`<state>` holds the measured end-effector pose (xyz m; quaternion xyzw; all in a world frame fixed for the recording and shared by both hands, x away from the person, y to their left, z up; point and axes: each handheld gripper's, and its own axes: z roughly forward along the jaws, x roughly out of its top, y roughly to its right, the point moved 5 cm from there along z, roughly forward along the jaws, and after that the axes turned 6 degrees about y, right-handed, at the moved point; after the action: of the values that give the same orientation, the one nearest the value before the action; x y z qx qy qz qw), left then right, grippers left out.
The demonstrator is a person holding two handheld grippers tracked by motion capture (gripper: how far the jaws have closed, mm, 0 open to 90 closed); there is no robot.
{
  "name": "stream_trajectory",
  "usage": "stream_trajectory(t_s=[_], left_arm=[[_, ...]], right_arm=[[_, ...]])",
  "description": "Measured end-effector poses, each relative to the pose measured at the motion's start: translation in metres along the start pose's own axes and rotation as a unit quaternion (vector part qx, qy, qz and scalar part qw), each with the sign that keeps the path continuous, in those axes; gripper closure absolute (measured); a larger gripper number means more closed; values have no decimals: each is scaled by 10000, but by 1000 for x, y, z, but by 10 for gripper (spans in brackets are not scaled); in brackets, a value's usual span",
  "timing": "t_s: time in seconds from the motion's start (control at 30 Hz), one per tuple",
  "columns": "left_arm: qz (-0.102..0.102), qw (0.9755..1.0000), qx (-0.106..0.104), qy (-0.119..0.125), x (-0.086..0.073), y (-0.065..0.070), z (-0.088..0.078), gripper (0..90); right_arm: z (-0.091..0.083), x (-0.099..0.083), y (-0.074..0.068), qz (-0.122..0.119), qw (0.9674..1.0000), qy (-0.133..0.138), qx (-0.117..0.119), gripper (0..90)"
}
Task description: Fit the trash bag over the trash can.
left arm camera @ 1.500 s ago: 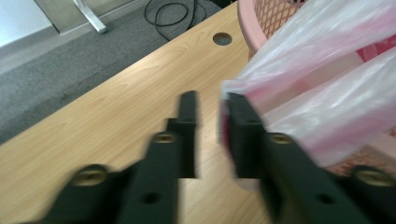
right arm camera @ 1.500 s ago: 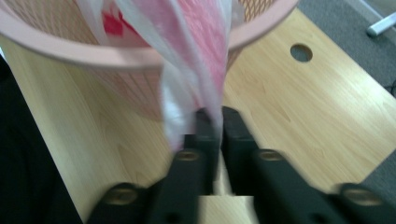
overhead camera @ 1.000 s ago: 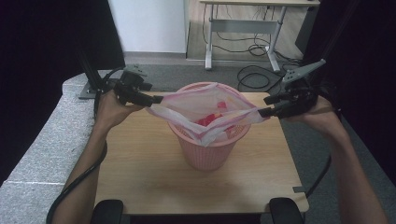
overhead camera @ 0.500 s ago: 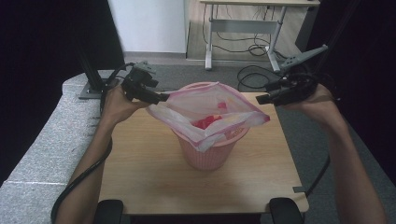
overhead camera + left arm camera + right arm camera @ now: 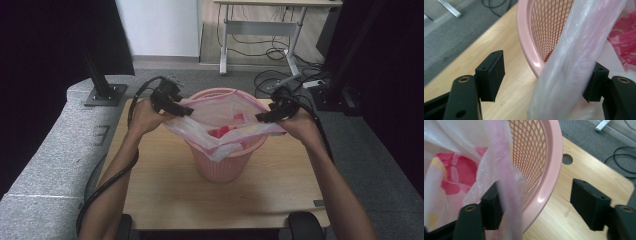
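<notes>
Both your hands have dropped, bringing the plastic bag [image 5: 220, 131] lower onto the pink basket [image 5: 225, 165]. Left gripper [image 5: 179, 108] and right gripper [image 5: 267, 116] have fingers wide apart straddling the basket's rim, bag film draped over one finger each, not pinched. Right's fingers just opened a bit.

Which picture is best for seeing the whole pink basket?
The high view: the pink basket stands whole on the table, with the plastic bag stretched across its mouth. The left gripper view and the right gripper view give just a close piece of rim and mesh wall.
</notes>
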<state>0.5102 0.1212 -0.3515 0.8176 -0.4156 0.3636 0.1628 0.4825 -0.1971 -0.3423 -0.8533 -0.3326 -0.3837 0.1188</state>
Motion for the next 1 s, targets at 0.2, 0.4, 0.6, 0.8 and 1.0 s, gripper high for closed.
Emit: stream_trajectory(t_s=[0.2,0.4,0.6,0.8,1.0], left_arm=[[-214,9985,-479,125,-7,6,4,356],[-117,9982,-579,100,-15,29,-9,366],[-31,9987,-509,-16,-21,36,-18,312],[-63,9988,-475,-23,-14,32,-17,301],[81,9993,-348,60,2,29,-32,282]], right_arm=[[11,-13,-7,93,9996,22,276,499],[-3,-20,-22,41,9996,40,272,500],[-11,-24,-31,-41,9984,-52,559,455],[-3,-22,-28,-72,9982,-108,588,395],[-20,-10,-22,-142,9985,198,494,339]])
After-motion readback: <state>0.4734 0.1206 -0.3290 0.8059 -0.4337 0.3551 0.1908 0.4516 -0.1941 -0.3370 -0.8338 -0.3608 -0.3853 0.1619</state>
